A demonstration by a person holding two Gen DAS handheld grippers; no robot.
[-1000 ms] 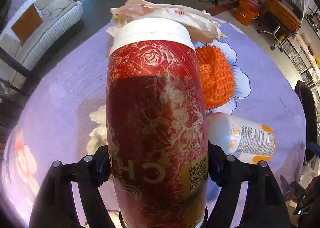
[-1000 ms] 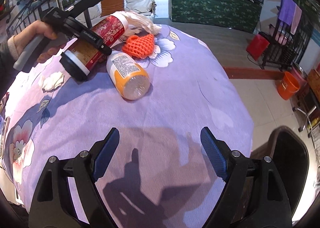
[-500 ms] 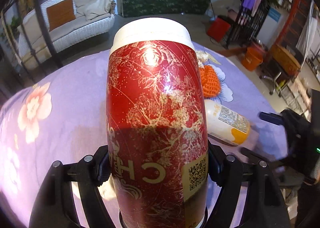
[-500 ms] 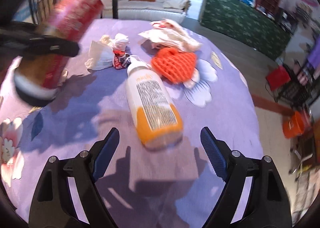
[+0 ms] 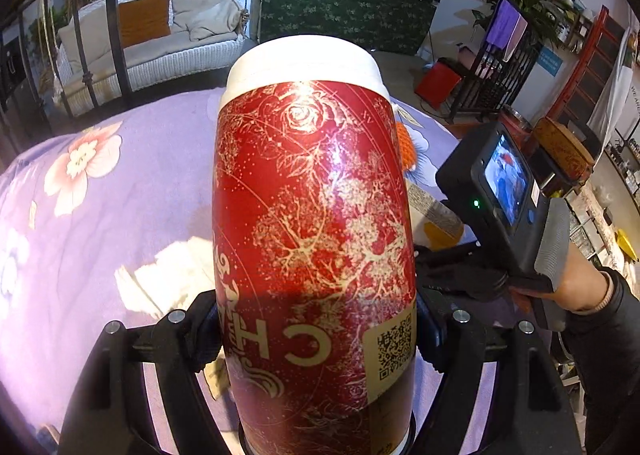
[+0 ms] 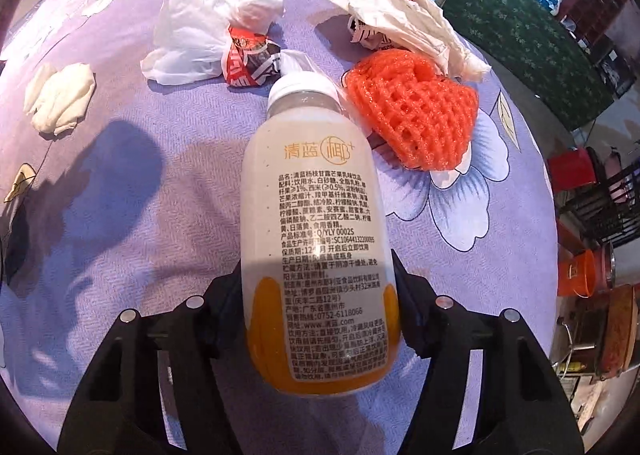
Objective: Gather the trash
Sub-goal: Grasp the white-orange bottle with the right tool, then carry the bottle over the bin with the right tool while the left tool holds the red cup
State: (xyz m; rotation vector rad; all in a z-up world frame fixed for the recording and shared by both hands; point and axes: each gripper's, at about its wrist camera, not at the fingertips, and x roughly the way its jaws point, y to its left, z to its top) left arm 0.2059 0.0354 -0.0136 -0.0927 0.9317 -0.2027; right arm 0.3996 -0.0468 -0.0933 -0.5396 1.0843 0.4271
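My left gripper is shut on a red and gold can with a white lid and holds it above the purple tablecloth. My right gripper has its jaws closed against a white and orange drink bottle that lies on the tablecloth, cap pointing away. Beyond the bottle lie an orange foam fruit net, a crumpled white paper bag, a white tissue wad with a red wrapper, and a small tissue.
The right hand-held gripper body with its screen shows at the right of the left wrist view. A white sofa, a green-covered counter and an orange bucket stand beyond the table's edge.
My right gripper moved forward over the bottle and closed its jaws on it. My left gripper with the can swung left and up, away from the trash pile.
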